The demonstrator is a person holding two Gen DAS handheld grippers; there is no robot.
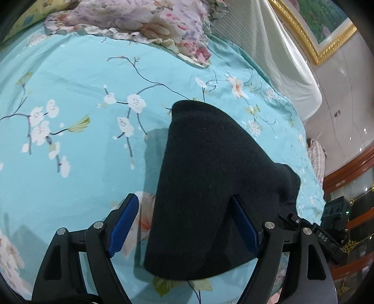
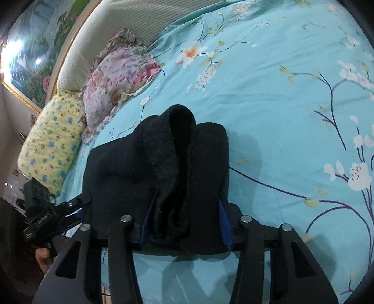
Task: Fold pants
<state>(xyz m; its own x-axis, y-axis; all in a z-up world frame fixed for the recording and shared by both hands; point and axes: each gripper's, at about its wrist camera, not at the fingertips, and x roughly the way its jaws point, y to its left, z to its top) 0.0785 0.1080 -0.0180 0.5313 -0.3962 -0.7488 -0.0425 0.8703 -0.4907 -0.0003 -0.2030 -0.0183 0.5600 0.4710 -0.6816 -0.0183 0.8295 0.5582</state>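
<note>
The black pants (image 1: 210,187) lie folded into a small thick bundle on the turquoise flowered bedsheet (image 1: 81,81). My left gripper (image 1: 184,205) is open, its blue-padded jaws spread wide, with the near edge of the bundle lying between them. In the right wrist view the pants (image 2: 159,163) show a rolled fold along the top, and the sheet (image 2: 292,117) spreads to the right. My right gripper (image 2: 187,210) has its blue pads against both sides of the bundle's near end. The other gripper (image 2: 46,215) shows at the left, held by a hand.
A pink flowered pillow (image 1: 140,21) and a yellow patterned pillow (image 2: 51,145) lie at the head of the bed by the striped headboard (image 1: 268,58). A gold-framed painting (image 1: 327,28) hangs on the wall. Wooden furniture (image 1: 350,175) stands beyond the bed's right edge.
</note>
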